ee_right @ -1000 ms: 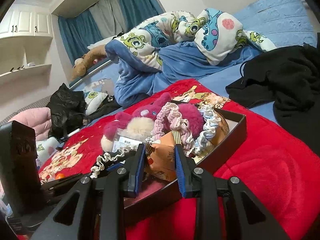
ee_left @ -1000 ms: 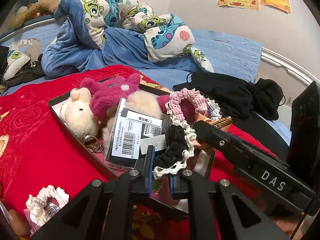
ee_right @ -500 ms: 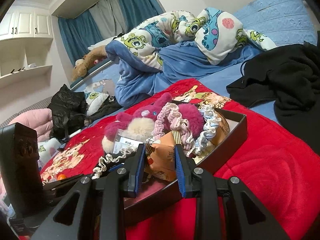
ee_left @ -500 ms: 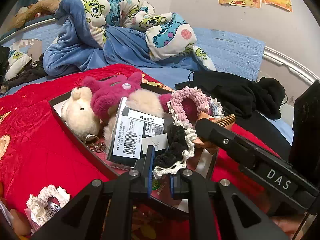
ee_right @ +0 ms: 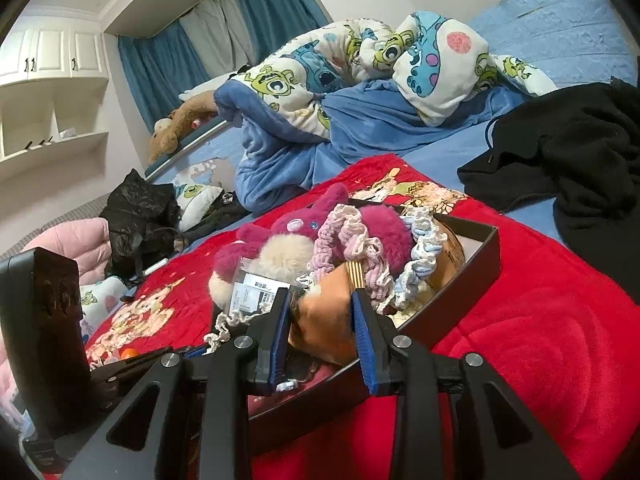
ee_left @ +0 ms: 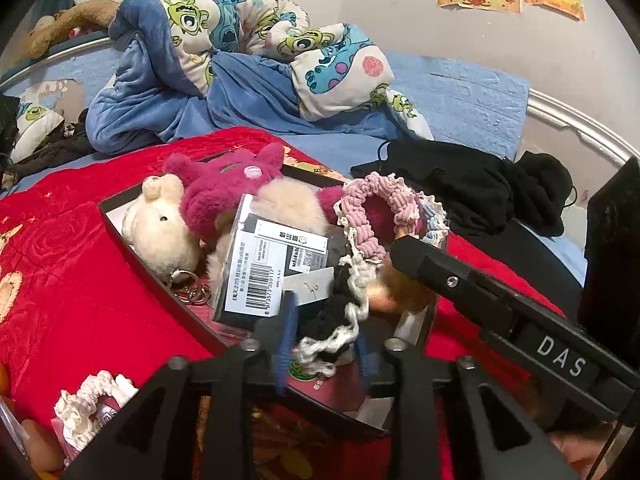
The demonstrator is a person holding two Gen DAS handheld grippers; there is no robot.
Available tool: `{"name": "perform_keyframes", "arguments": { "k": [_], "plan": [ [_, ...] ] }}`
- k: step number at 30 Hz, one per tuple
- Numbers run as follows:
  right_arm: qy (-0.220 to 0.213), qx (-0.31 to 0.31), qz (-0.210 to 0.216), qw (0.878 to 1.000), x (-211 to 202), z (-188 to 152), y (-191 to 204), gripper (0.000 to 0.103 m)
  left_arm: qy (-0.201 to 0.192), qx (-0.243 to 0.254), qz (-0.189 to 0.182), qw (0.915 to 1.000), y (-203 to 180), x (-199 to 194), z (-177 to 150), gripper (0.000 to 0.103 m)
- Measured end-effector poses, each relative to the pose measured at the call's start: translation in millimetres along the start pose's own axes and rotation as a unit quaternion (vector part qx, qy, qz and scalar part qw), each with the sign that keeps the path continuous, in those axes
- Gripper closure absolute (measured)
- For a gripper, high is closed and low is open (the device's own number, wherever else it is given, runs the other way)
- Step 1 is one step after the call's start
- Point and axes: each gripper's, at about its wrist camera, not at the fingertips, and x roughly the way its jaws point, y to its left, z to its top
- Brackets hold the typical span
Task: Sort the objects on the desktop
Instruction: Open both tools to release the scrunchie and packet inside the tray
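Black crochet-edged scrunchie (ee_left: 340,316) hangs between the spread fingers of the left gripper (ee_left: 322,344) at lower centre of the left wrist view; whether a pad still touches it I cannot tell. It trails over the dark box (ee_left: 120,236), beside a barcoded packet (ee_left: 272,268), cream plush (ee_left: 160,232) and magenta plush (ee_left: 224,192). A white scrunchie (ee_left: 92,400) lies lower left on the red blanket (ee_left: 60,280).

Right wrist view: the right gripper (ee_right: 320,320), fingers parted, straddles an orange-brown packet (ee_right: 324,320) in the box, without clear contact.
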Motion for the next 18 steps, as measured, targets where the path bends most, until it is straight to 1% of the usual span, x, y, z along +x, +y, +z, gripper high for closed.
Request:
{"name": "perform_keyframes", "arguments": {
  "k": [1,2,3,4,5,6,7,8,9,10,11,18],
  "plan": [
    [-0.001,0.004,0.001,1.0,-1,0,-2,0.07,0.0,-0.002,-0.003,1.0,1,0,0,0.048],
    [-0.003,0.009,0.004,1.0,-1,0,-3,0.069,-0.001,-0.003,-0.005,1.0,0,0,0,0.044],
    [-0.006,0.012,0.007,1.0,-3,0,-5,0.066,-0.004,-0.002,-0.008,1.0,0,-1,0,0.035],
    [-0.008,0.015,0.008,1.0,-4,0,-6,0.061,-0.007,0.002,-0.008,0.9999,-2,-2,0,0.021],
    [-0.011,0.018,0.011,1.0,-5,0,-7,0.059,-0.01,0.007,-0.005,0.9999,-4,-3,0,0.016],
    [-0.012,0.02,0.014,1.0,-5,0,-7,0.053,-0.013,0.01,-0.002,0.9999,-5,-5,0,0.008],
    [-0.013,0.023,0.016,1.0,-6,1,-8,0.041,-0.014,0.013,0.0,0.9998,-6,-5,0,0.0],
    [-0.015,0.026,0.018,0.999,-7,1,-9,0.033,-0.016,0.015,-0.001,0.9998,-7,-6,0,0.0],
    [-0.021,0.029,0.028,0.999,-9,1,-10,0.015,-0.018,0.014,-0.001,0.9997,-7,-7,0,0.0],
    [-0.026,0.029,0.033,0.999,-11,2,-10,0.0,-0.018,0.013,-0.001,0.9997,-6,-8,1,0.0],
    [-0.031,0.029,0.029,0.999,-13,1,-9,0.0,-0.018,0.01,-0.001,0.9998,-5,-8,2,0.0],
    [-0.025,0.057,0.024,0.998,-13,4,-21,0.0,-0.016,0.011,0.001,0.9998,-5,-8,2,0.0]
  ]
}}
